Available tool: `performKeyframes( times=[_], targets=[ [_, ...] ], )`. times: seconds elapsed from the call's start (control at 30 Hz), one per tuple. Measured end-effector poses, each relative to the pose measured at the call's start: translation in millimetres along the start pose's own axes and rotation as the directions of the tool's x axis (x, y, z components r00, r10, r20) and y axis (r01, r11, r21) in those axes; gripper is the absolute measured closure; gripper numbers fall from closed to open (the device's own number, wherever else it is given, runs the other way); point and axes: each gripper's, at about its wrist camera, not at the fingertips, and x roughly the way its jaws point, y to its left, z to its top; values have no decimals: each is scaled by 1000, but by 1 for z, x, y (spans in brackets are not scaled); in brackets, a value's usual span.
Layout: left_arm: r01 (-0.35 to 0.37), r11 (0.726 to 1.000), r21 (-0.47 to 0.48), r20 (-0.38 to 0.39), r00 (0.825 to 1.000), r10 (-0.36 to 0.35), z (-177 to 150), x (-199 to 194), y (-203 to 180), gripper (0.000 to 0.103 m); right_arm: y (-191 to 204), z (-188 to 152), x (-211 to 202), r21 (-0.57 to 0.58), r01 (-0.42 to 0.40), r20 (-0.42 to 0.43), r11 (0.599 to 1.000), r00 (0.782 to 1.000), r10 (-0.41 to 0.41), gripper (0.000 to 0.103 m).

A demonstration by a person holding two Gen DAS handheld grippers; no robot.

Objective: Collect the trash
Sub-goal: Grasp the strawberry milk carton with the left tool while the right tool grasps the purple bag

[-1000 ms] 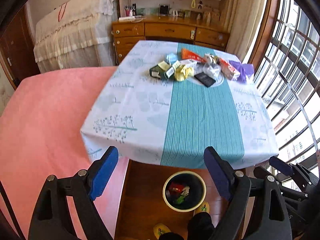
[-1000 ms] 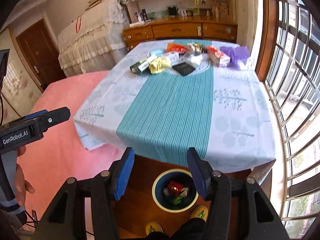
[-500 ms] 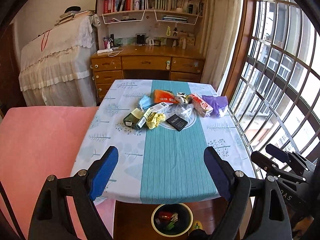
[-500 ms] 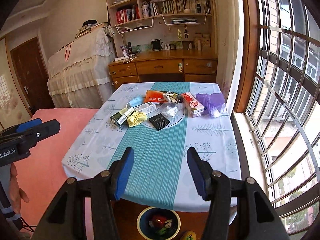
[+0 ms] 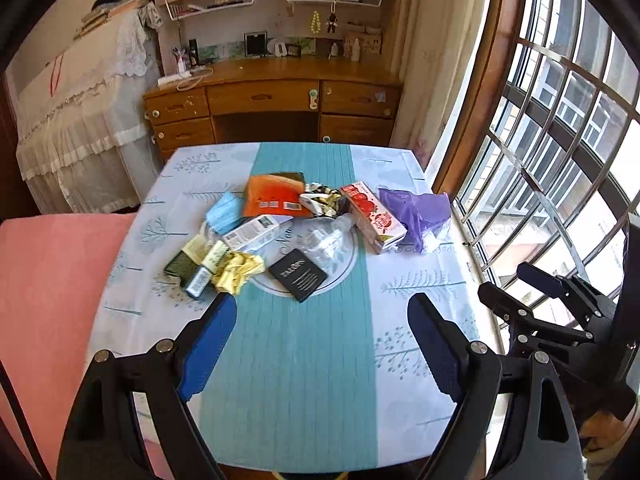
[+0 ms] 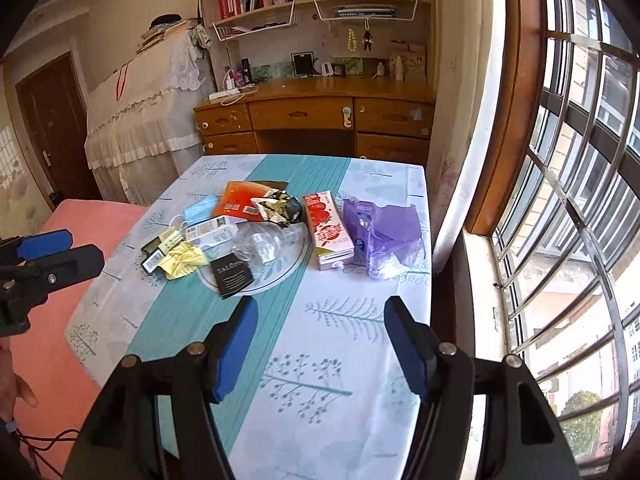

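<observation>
Several pieces of trash lie bunched mid-table on a tree-print cloth: an orange packet, a red-and-pink carton, a purple bag, a black card, a yellow crumpled wrapper, a blue mask and clear plastic. My left gripper is open and empty, over the near half of the table. My right gripper is empty, its jaws opening wider, short of the pile.
A pink bed borders the table's left side. A barred window runs along the right. A wooden desk with shelves above stands behind the table, and a cloth-draped cabinet to its left.
Both grippers have swung up from over the floor bin at the table's front edge to above the table, and the bin has dropped out of view. The right jaws stand wider.
</observation>
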Motion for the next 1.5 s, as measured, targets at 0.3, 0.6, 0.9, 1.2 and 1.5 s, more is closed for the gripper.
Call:
performKeyframes(
  times=[0.3,0.6,0.9,1.2,1.5],
  targets=[
    [-35,975,-221,-137,991,5,63,145,-38,17,-85,48,123,-74,-33,-123,997,992,24,31],
    [-114,951,-288,-226,973,48,78,207,-36,17,-90,54,209,-167,-157,-262,973,959,110,30],
    [-130,949,-286,-267,962,51,83,237,-46,17,-90,53,243,-158,-230,-321,960,932,171,31],
    [-108,950,-293,-307,952,14,90,265,-62,17,-94,54,240,-137,-286,-319,948,919,231,91],
    [-140,931,-337,-388,921,-2,85,303,-70,18,-109,63,230,-124,-257,-278,958,936,215,99]
  ],
)
